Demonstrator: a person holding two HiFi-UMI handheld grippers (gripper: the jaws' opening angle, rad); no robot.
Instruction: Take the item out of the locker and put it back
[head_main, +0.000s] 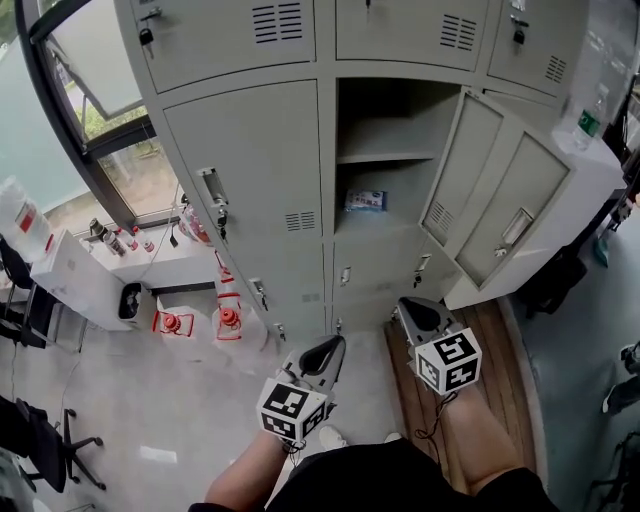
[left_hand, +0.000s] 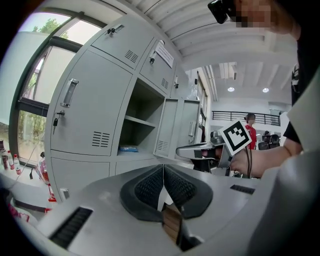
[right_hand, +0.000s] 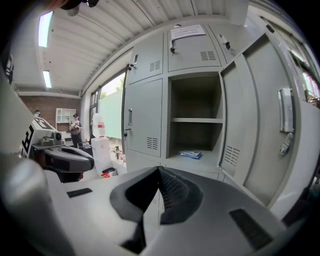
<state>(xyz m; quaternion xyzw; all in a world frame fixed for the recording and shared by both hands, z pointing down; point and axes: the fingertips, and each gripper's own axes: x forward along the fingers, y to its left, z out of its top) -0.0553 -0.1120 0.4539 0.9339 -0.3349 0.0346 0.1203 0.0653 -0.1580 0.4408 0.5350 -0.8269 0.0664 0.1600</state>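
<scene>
Left gripper (left_hand: 163, 170), right gripper (right_hand: 158, 171): jaws together | locker (head_main: 392, 125): blue packet (head_main: 365, 200) inside

A tall bank of pale grey metal lockers (head_main: 245, 170) fills the wall, with one door (head_main: 470, 190) swung open to the right. To its left a black-framed window (head_main: 95, 110) lets in daylight, with greenery outside. Below the window stands a low white worktop (head_main: 160, 265) carrying small bottles. The pale glossy floor (head_main: 150, 400) has a strip of brown wooden boards (head_main: 505, 365) on the right. A black office chair (head_main: 45, 445) sits at the left edge. Overhead, a white ribbed ceiling (right_hand: 105, 30) carries a long strip light (right_hand: 45, 22). The far wall (right_hand: 30, 102) looks like red brick, though it shows small and dim.
</scene>
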